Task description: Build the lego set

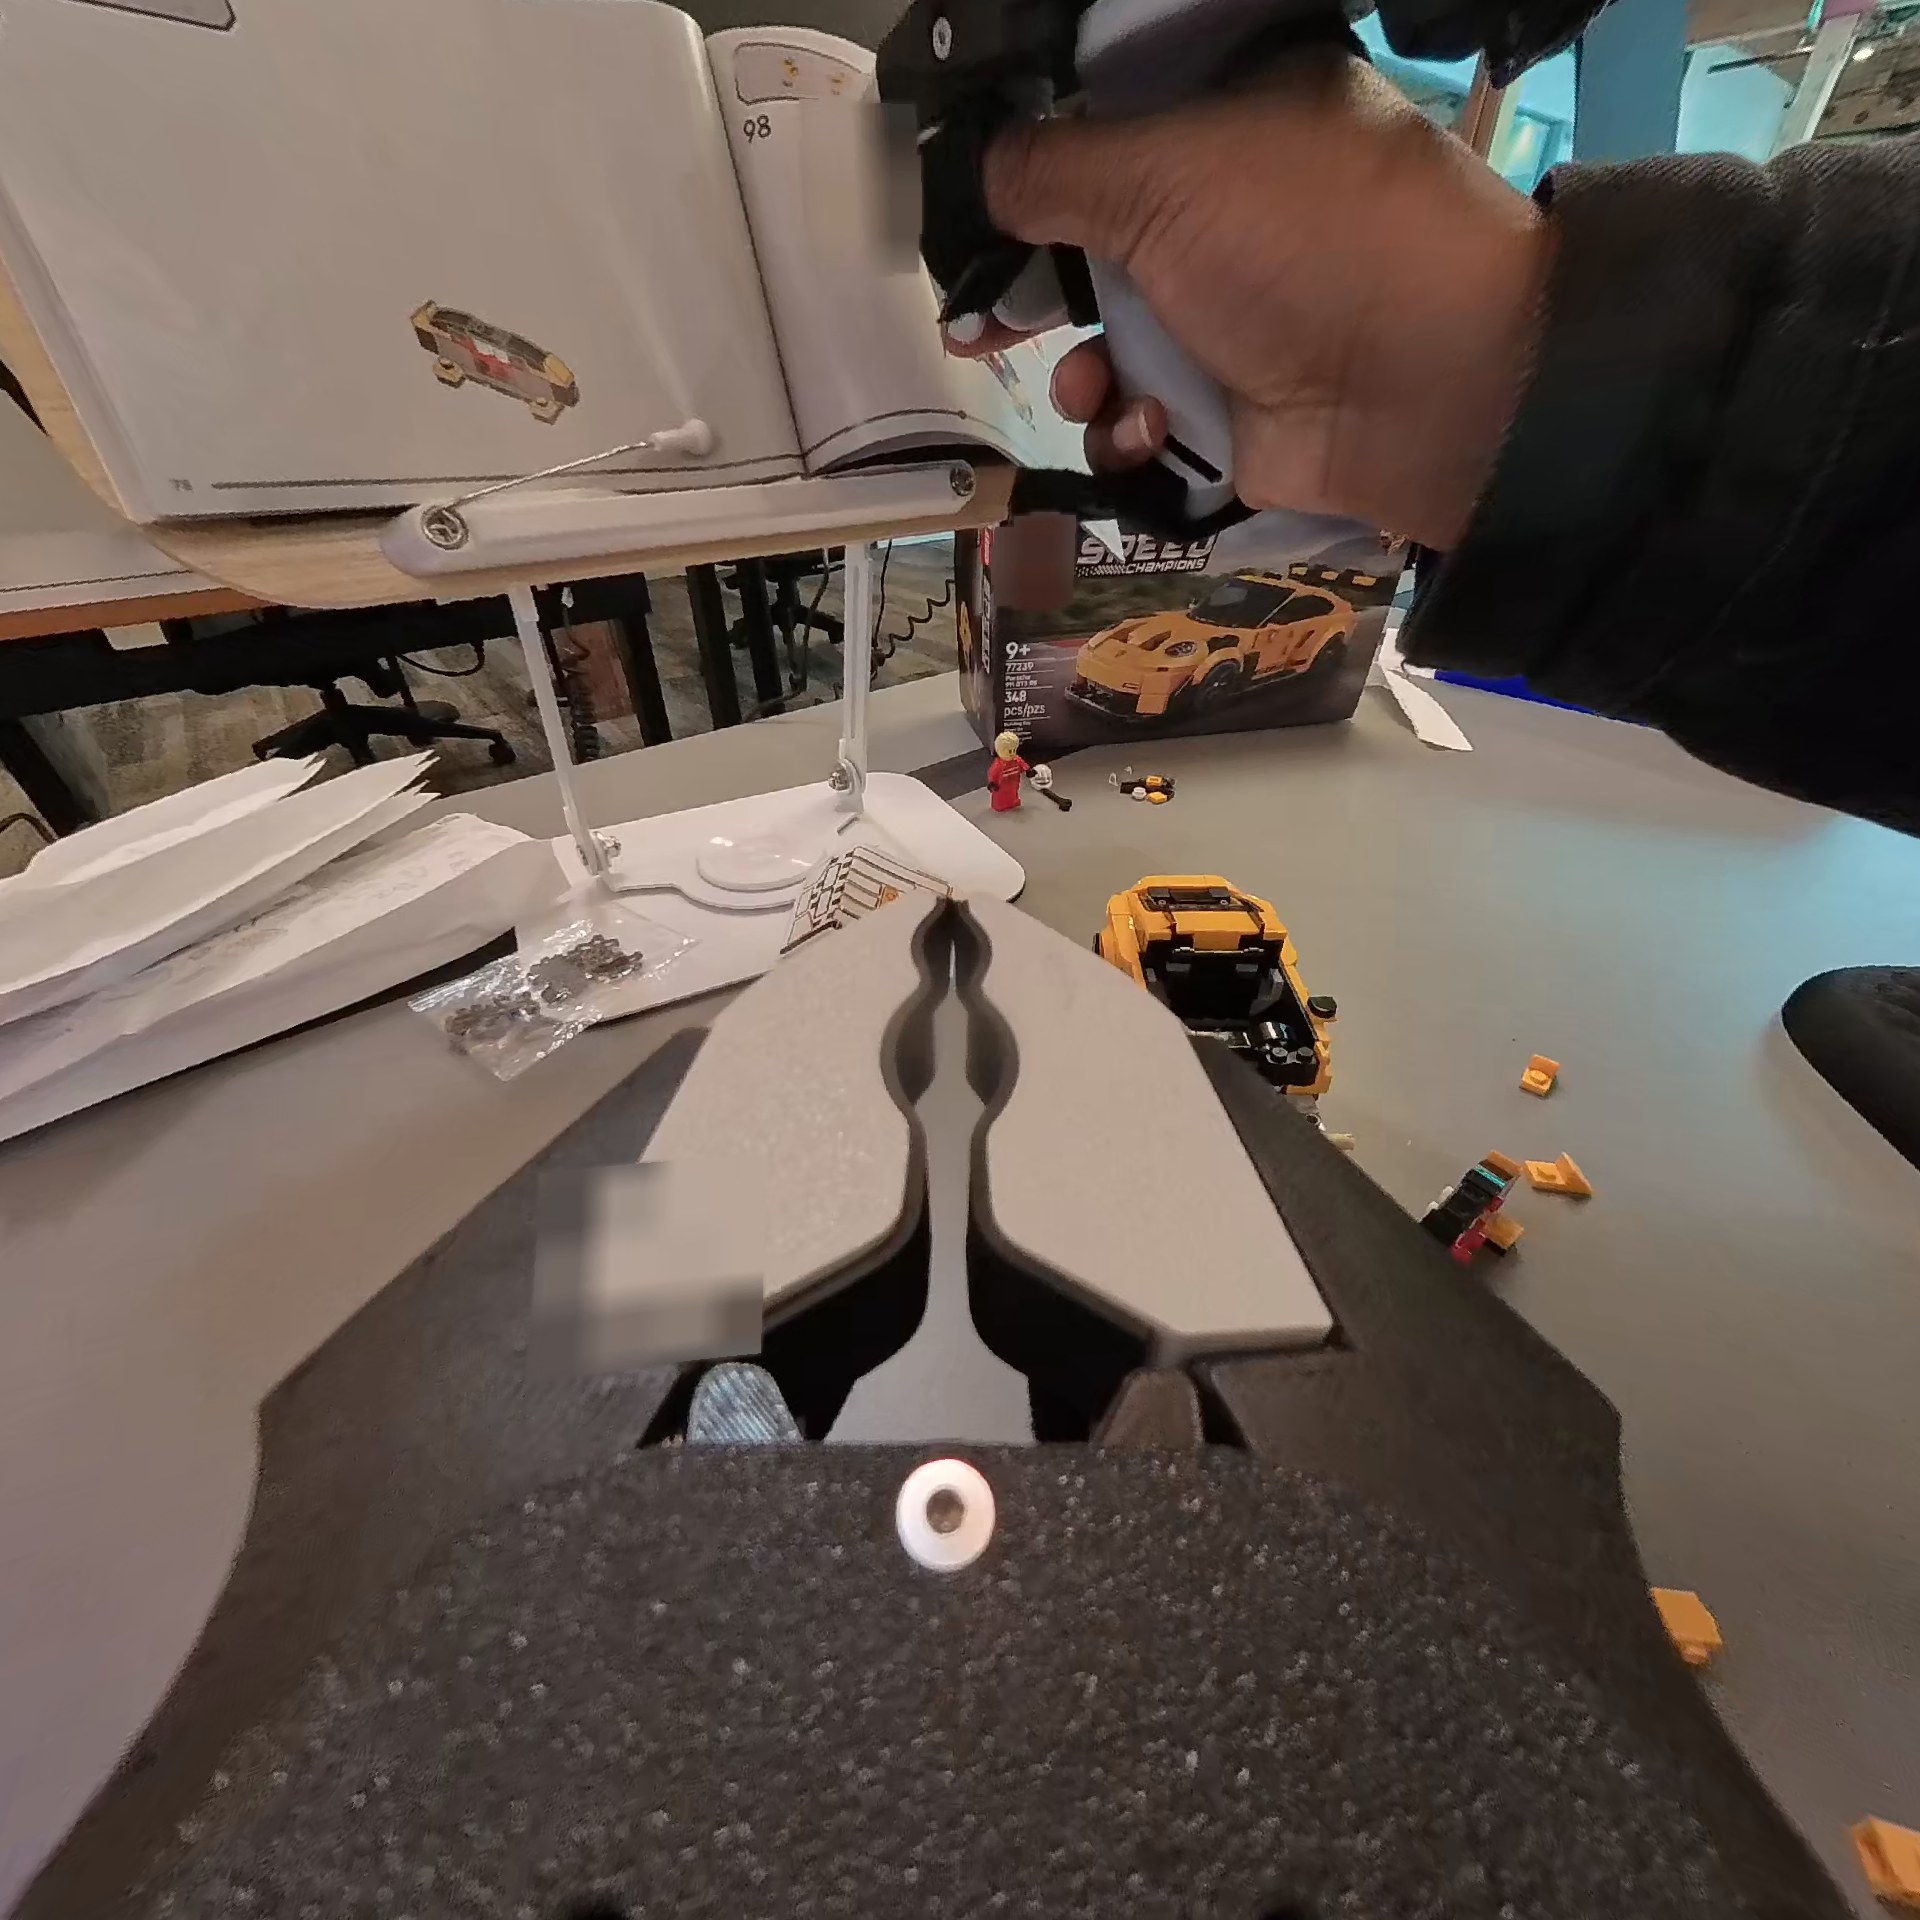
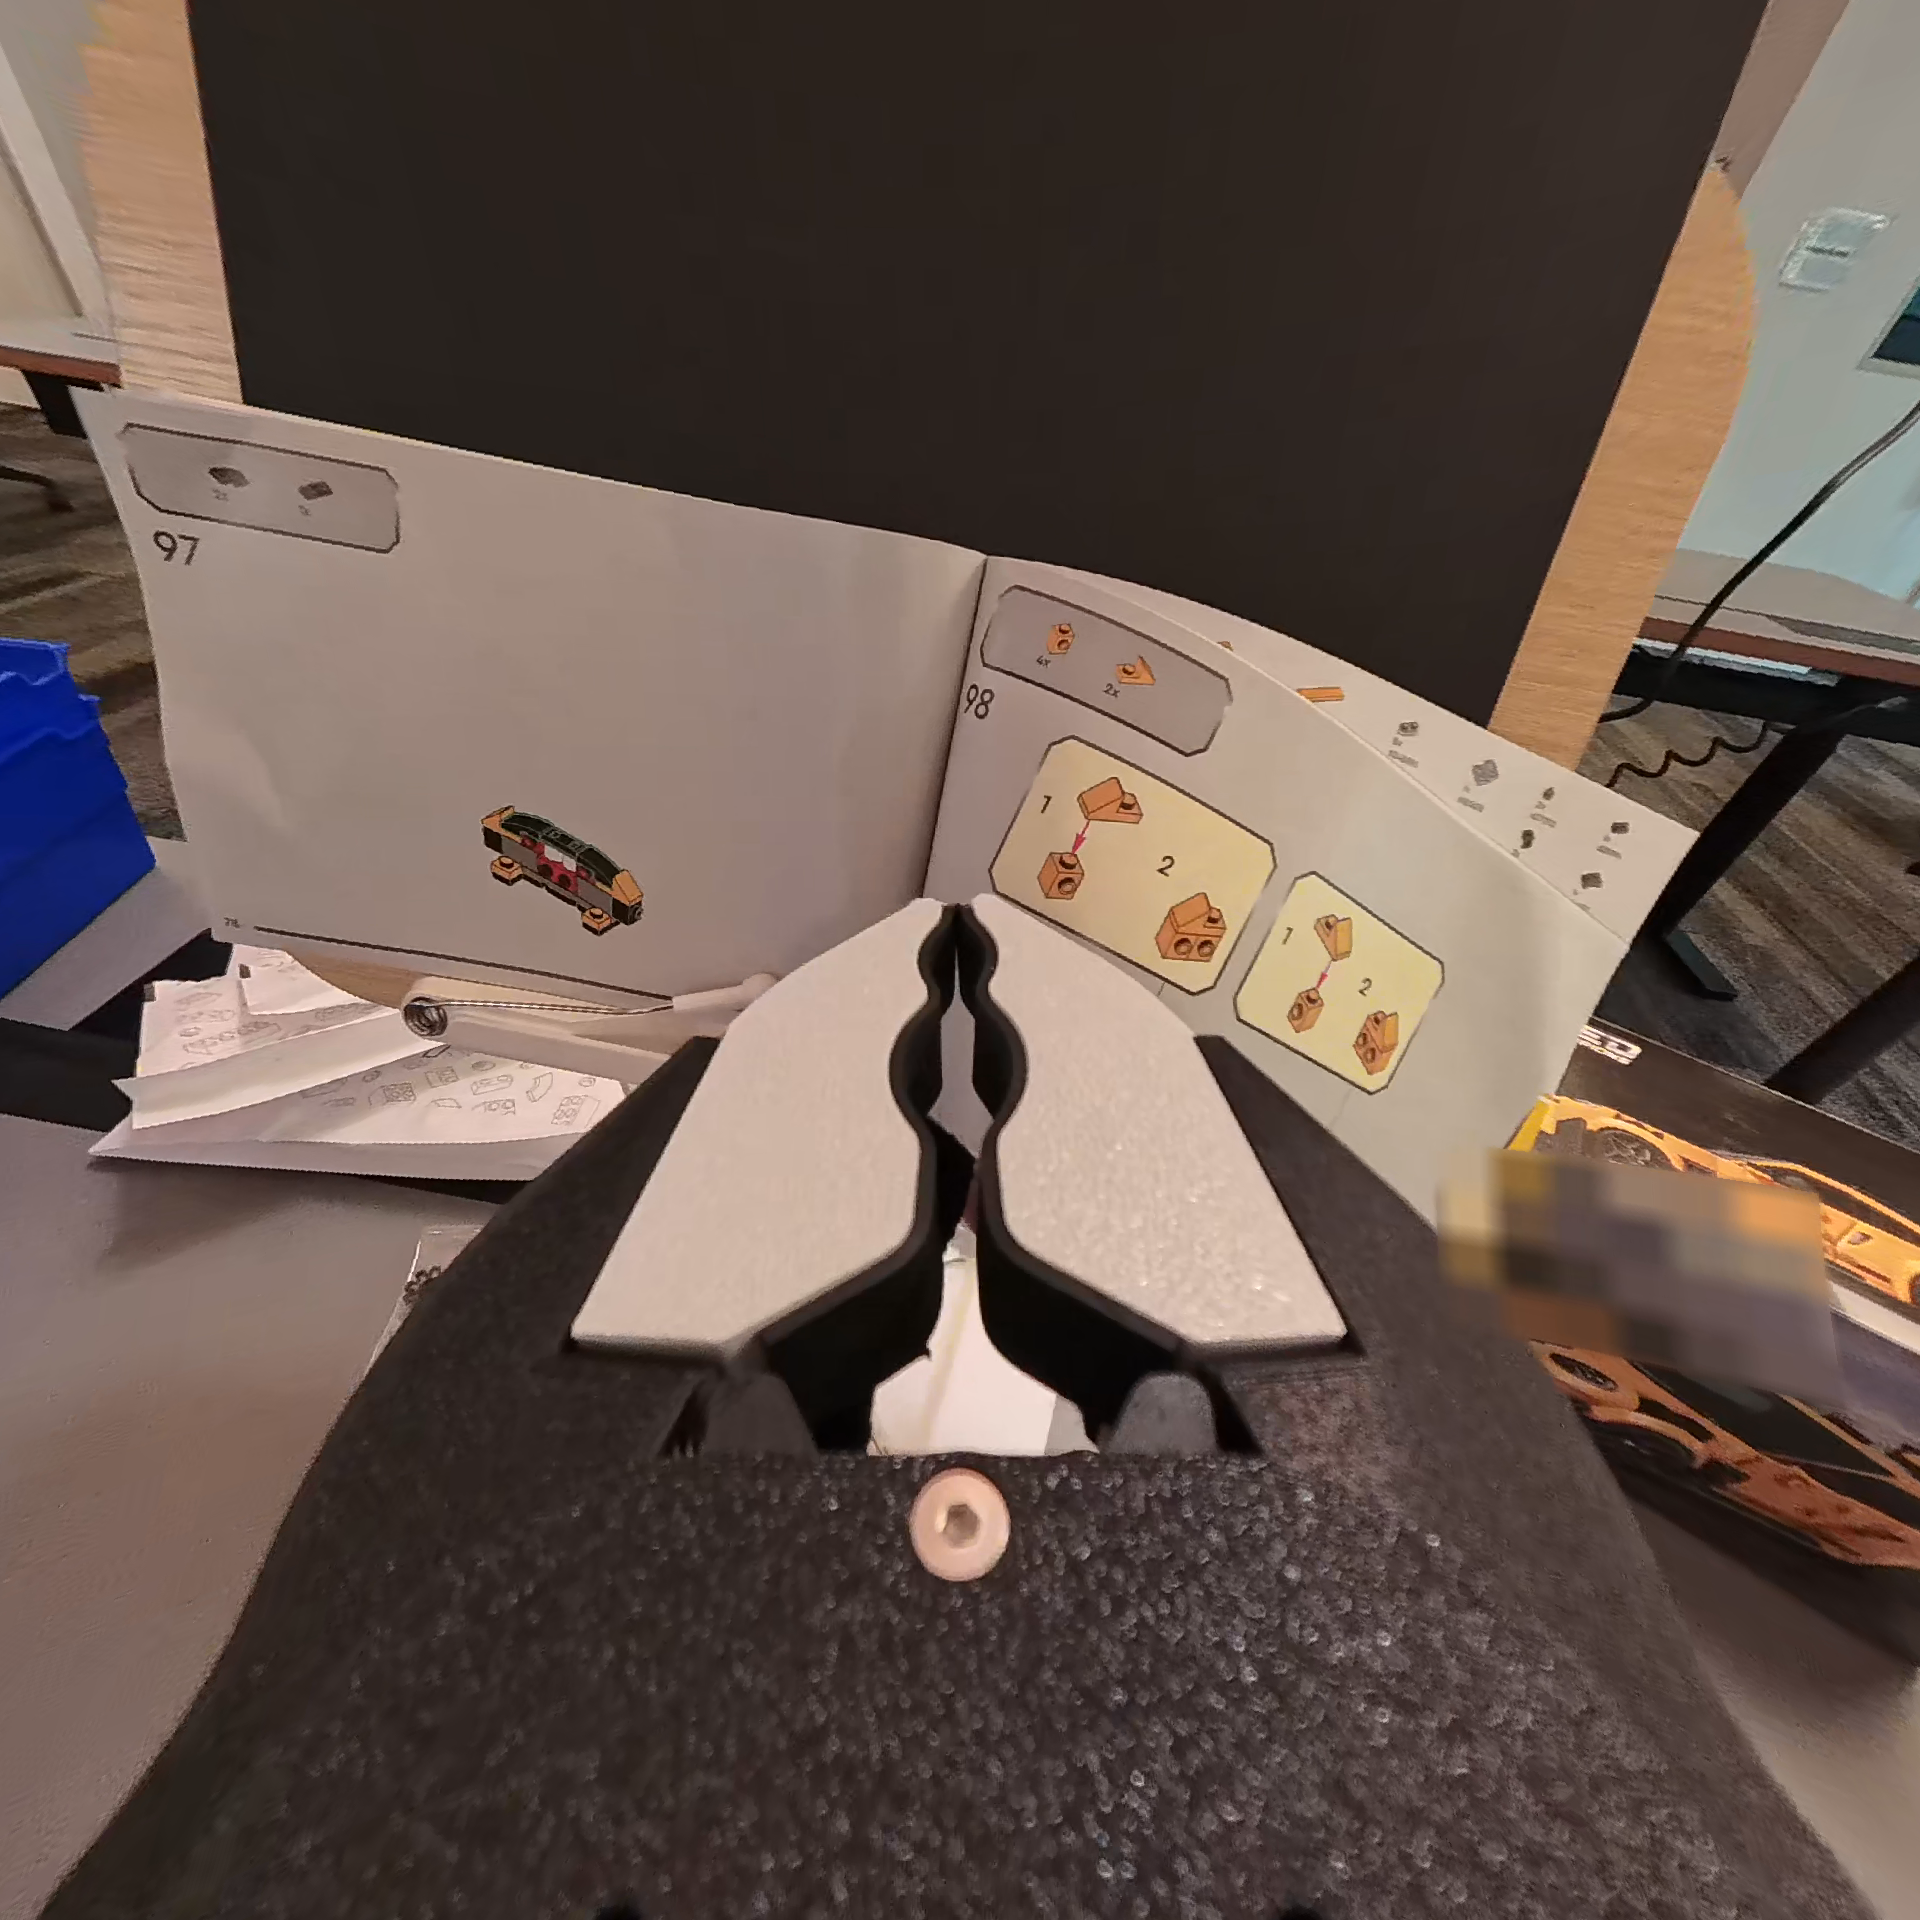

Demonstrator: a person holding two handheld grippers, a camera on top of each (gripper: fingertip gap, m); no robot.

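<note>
Lego car (image 1: 1216,977), yellow and black and partly built, sits on the grey table (image 1: 1662,883) just beyond our left gripper (image 1: 951,909), whose fingertips are pressed together on nothing. Only the left wrist view shows this car; near it to the right lie loose orange pieces (image 1: 1555,1174) and a small red and black sub-build (image 1: 1470,1210), and farther back stands a red minifigure (image 1: 1006,771) in front of the set's box (image 1: 1174,634). Left of the car we see a clear bag of small dark parts (image 1: 551,982) and torn white paper bags (image 1: 208,873). The same view catches our right hand (image 1: 1278,301) holding the other gripper up by the instruction booklet (image 1: 416,260), which rests open on a white stand (image 1: 790,852). The right wrist view gives what the left cannot: the booklet's right page (image 2: 1226,862) head-on, with its yellow step panels of orange bricks, and a blue bin (image 2: 52,810) at the left edge. Our right gripper (image 2: 954,912) is in front of the booklet's fold, its tips closed and empty. The box (image 2: 1714,1351) shows at its right side.
</note>
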